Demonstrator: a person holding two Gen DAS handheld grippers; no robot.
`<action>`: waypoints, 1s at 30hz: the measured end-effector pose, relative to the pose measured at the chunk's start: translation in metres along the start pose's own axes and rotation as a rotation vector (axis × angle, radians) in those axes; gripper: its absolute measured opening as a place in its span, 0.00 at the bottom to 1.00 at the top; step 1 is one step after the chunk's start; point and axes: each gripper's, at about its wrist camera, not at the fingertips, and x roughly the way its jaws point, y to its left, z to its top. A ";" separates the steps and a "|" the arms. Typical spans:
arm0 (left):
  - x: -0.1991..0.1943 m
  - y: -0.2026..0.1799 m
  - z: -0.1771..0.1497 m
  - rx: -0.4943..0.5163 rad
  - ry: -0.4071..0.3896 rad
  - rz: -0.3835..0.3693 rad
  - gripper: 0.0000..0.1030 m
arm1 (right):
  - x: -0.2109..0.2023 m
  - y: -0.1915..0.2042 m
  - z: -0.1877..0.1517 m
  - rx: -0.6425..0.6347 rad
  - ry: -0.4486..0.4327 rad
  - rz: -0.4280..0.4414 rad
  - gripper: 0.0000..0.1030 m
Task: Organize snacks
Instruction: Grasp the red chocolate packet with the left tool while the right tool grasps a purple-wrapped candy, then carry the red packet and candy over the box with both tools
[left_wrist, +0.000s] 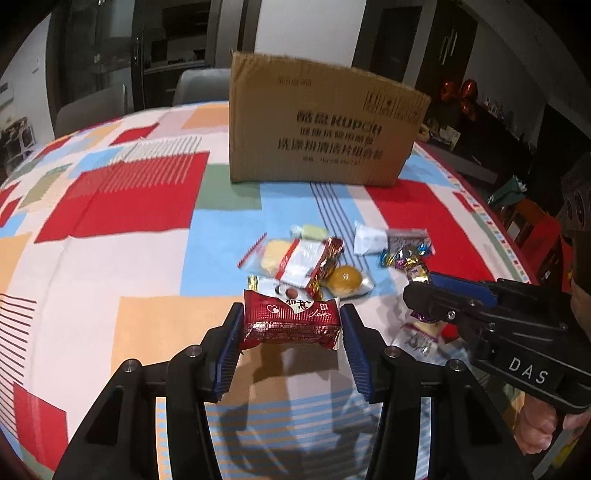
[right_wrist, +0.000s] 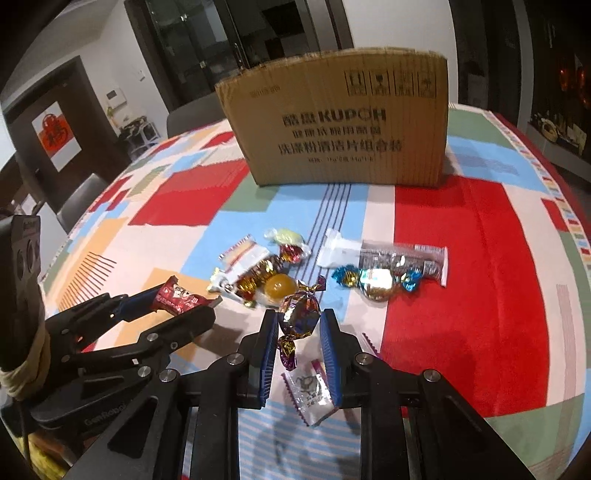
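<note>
Patchwork tablecloth (left_wrist: 110, 258); tongs (left_wrist: 291, 325) pinch crinkly foil snack (left_wrist: 290, 321).

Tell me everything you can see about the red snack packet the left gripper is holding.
The red snack packet is a glossy foil pillow pack with crimped ends, white heart artwork and the word "Love" on its face. It sits level, lifted clear of the patterned tablecloth, its shadow below. The left gripper pinches its two ends between blue ribbed pads; nothing else touches it. It looks sealed and undamaged.

Tablecloth (left_wrist: 122, 206) — red, blue, orange, white blocks, some striped; box (left_wrist: 317, 133) brown; wrapper (left_wrist: 291, 321) dark red.
</note>
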 end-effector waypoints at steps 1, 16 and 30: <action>-0.003 -0.001 0.002 0.002 -0.008 0.000 0.49 | -0.004 0.001 0.001 -0.002 -0.010 0.004 0.24; -0.051 -0.019 0.046 -0.003 -0.115 -0.010 0.49 | -0.058 -0.002 0.030 -0.015 -0.127 0.007 0.24; -0.069 -0.042 0.097 0.012 -0.170 -0.012 0.49 | -0.095 -0.015 0.066 -0.029 -0.227 0.011 0.24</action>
